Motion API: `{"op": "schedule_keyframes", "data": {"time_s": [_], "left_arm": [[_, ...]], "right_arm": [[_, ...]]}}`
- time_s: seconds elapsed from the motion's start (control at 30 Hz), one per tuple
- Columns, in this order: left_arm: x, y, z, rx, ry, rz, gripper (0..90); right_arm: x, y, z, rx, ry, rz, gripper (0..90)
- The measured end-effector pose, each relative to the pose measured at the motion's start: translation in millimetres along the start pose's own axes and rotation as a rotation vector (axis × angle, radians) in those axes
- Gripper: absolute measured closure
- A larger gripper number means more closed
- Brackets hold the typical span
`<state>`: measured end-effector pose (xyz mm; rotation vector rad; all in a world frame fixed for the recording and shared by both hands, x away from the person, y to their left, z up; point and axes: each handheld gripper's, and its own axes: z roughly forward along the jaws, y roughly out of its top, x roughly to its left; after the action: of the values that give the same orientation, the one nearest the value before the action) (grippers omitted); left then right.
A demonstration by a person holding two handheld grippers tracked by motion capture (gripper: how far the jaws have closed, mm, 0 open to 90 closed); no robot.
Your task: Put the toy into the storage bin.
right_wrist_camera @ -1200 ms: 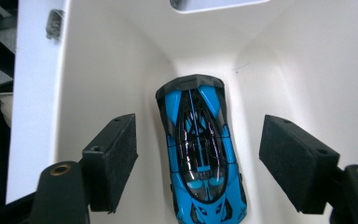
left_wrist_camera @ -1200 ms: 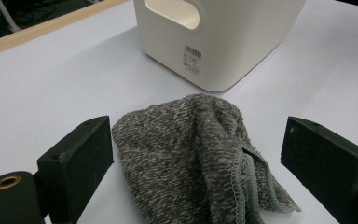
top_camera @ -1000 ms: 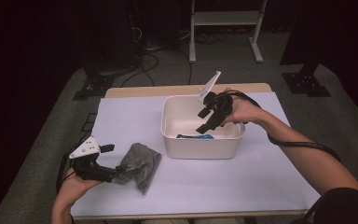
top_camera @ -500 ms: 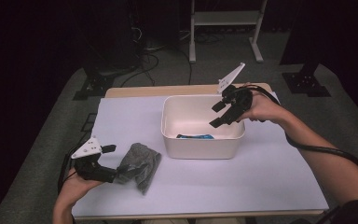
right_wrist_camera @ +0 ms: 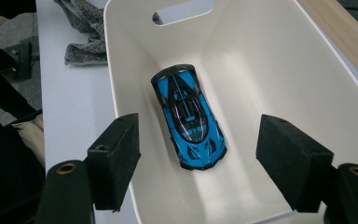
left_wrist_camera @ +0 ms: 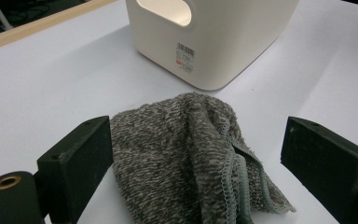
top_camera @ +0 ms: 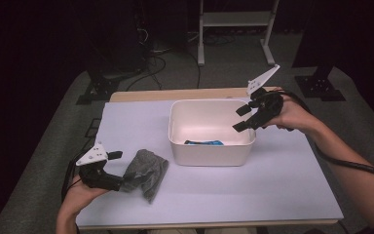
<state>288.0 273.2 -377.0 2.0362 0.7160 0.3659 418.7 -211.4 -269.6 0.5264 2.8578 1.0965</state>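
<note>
Grey cloth (left_wrist_camera: 186, 154) lower centre between wide left tongs (left_wrist_camera: 205, 158); close squarely. Right tongs (top_camera: 246, 118) wide, empty.

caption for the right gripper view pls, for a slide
Open right claw poised above a white bin where a blue toy car lies on the bottom; grey cloth on the table beyond.

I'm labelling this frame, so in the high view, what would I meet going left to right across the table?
Left hand-held gripper → grey cloth → white bin holding the blue toy car → right hand-held gripper.
</note>
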Motion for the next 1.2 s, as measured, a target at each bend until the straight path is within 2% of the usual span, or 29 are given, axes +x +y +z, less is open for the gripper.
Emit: {"op": "schedule_keyframes", "data": {"time_s": [0.2, 0.5, 0.93, 1.2], "left_arm": [[-1.5, 1.2, -0.2, -0.002, -0.004, 0.004, 8.1], [-2.0, 1.4, 0.5, -0.001, -0.006, 0.008, 8.1], [-2.5, 1.3, 2.7, 0.003, -0.010, 0.010, 8.1], [-2.8, 0.4, 6.3, 0.007, -0.013, 0.006, 8.1]], "right_arm": [[0.7, -9.4, -10.4, -0.030, -0.008, 0.021, 29.5], [1.9, -26.7, -18.5, -0.043, -0.026, 0.054, 29.4], [3.4, -64.6, -36.8, -0.062, -0.061, 0.125, 29.4], [3.8, -90.4, -38.8, -0.069, -0.072, 0.170, 29.4]]}}
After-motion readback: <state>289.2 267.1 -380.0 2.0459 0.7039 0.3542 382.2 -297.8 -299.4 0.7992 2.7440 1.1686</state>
